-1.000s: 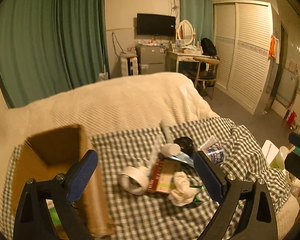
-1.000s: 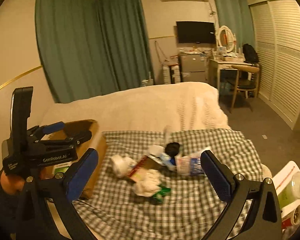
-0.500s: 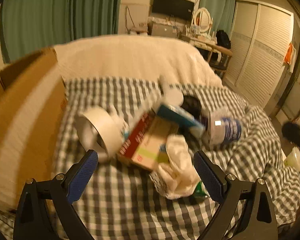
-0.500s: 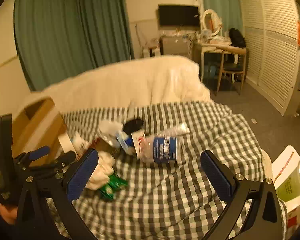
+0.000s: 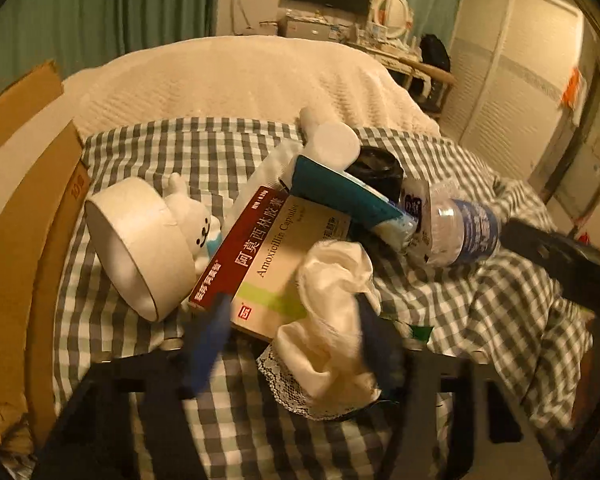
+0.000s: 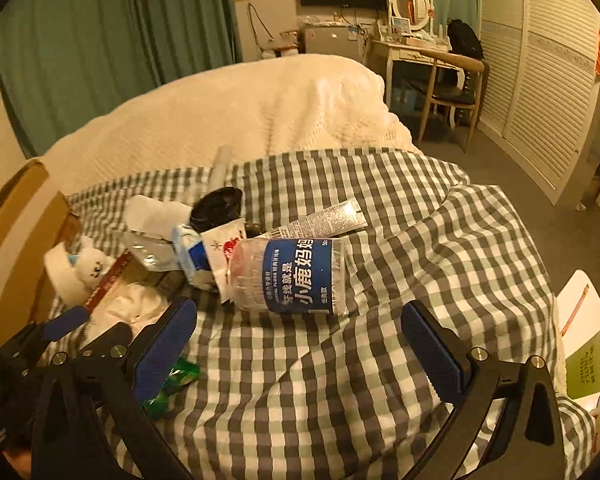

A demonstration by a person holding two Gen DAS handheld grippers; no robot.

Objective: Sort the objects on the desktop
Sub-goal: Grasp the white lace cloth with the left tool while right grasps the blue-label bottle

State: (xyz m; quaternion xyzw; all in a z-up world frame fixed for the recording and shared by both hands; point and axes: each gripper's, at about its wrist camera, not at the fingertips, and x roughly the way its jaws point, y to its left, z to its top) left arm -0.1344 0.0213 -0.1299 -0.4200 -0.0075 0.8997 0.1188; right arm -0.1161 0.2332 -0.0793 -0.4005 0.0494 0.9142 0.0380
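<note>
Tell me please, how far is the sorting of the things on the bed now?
Nothing looks sorted yet. The tape roll, medicine box, plush toy and plastic bottle lie piled on the checked cloth; what the cardboard box holds is hidden. In hand: the left gripper is closing around the white cloth. The right gripper is open, behind the bottle.

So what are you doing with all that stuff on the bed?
A person is sorting a messy pile on the checked blanket. The left gripper has its fingers on either side of a crumpled white cloth lying on the medicine box. The right gripper hangs open just short of the plastic bottle.
</note>
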